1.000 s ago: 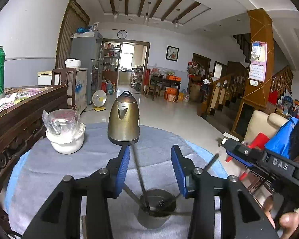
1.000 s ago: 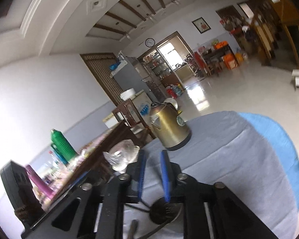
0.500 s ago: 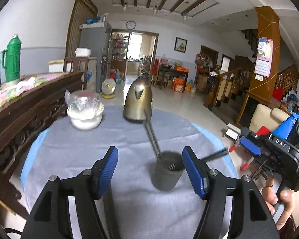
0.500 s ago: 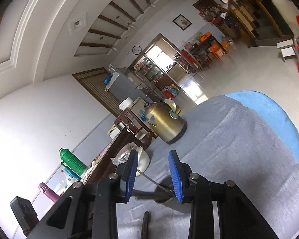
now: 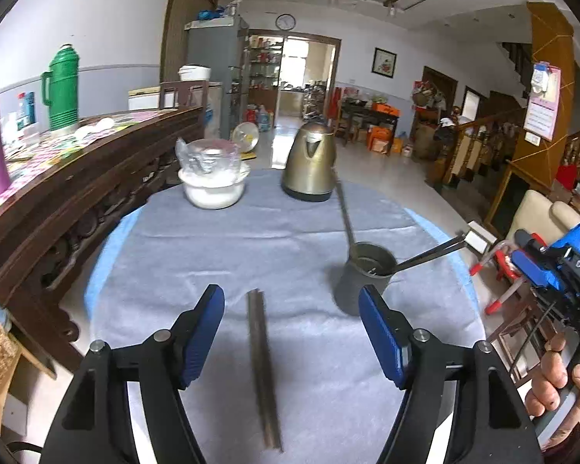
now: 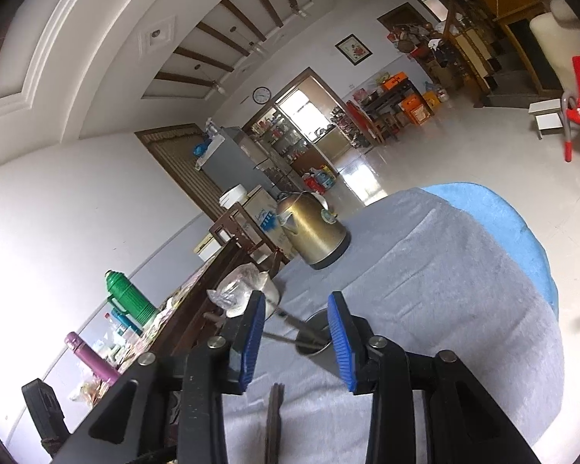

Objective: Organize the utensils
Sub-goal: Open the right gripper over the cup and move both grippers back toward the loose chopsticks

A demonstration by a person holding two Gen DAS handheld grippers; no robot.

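A grey metal cup point(image 5: 361, 278) stands on the grey tablecloth point(image 5: 251, 239) with several long utensil handles point(image 5: 429, 255) leaning out of it. A pair of dark chopsticks point(image 5: 263, 367) lies flat on the cloth, below and between the fingers of my left gripper point(image 5: 292, 332). Its jaws are opening and grip nothing. My right gripper point(image 6: 295, 338) is also opening, with nothing pressed between its blue pads point(image 6: 340, 344). The cup point(image 6: 313, 342) shows just beyond them and the chopsticks point(image 6: 273, 421) lie under them. The right gripper point(image 5: 529, 259) also appears at the right edge, held by a hand point(image 5: 556, 379).
A brass-coloured kettle point(image 5: 309, 166) and a white bowl point(image 5: 212, 189) topped with clear plastic stand at the table's far side. A dark wooden sideboard point(image 5: 77, 185) with a green flask point(image 5: 62, 85) runs along the left. The round table's edge point(image 5: 464, 270) drops off close behind the cup.
Both grippers have drawn back from the cup and their jaws have widened. The cup now sits farther off, and the chopsticks on the cloth have come into view.
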